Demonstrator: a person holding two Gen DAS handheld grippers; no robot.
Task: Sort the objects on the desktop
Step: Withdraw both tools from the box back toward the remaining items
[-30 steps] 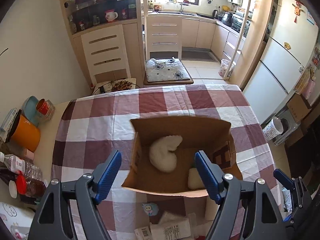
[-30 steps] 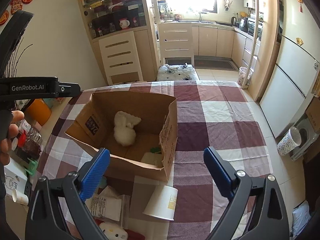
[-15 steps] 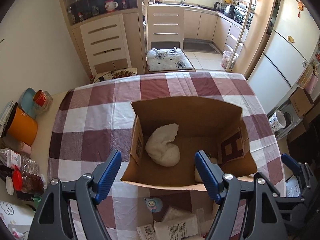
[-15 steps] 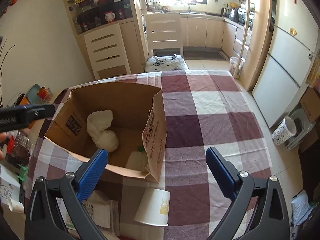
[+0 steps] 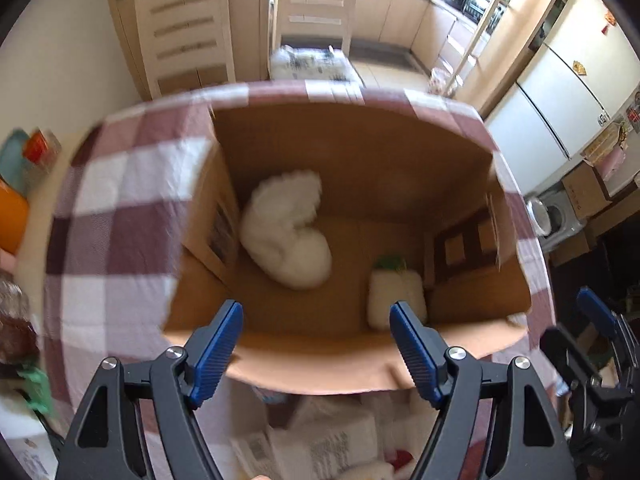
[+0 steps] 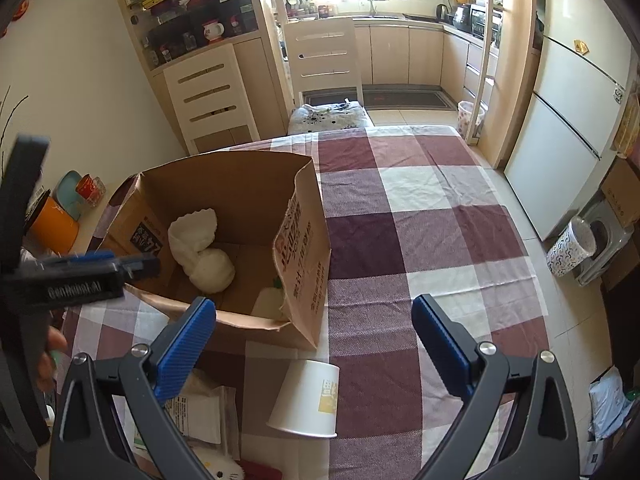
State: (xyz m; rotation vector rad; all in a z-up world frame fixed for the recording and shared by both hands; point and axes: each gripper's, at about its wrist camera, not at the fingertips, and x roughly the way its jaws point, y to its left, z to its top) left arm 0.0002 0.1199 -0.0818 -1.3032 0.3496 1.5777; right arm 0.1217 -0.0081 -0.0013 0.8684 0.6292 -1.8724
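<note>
An open cardboard box (image 5: 360,152) (image 6: 304,248) stands on the checked tablecloth. In it lie a white plush toy (image 5: 288,232) (image 6: 200,248) and a small white plush with a green top (image 5: 396,292) (image 6: 268,300). My left gripper (image 5: 316,344) is open and empty, over the box's near edge; it also shows in the right wrist view (image 6: 96,270). My right gripper (image 6: 314,340) is open and empty, above a tipped white paper cup (image 6: 306,400) at the box's near right corner. White packets (image 5: 320,444) (image 6: 200,412) and a Hello Kitty toy (image 6: 218,468) lie in front of the box.
An orange container (image 6: 52,224), a red can (image 6: 90,188) and bottles (image 5: 16,320) stand at the table's left edge. Two white chairs (image 6: 324,64) stand behind the table. A fridge (image 6: 560,140) is at the right.
My left gripper has moved forward over the box, which now fills its view and is blurred. My right gripper has shifted a little; the cup sits more central between its fingers.
</note>
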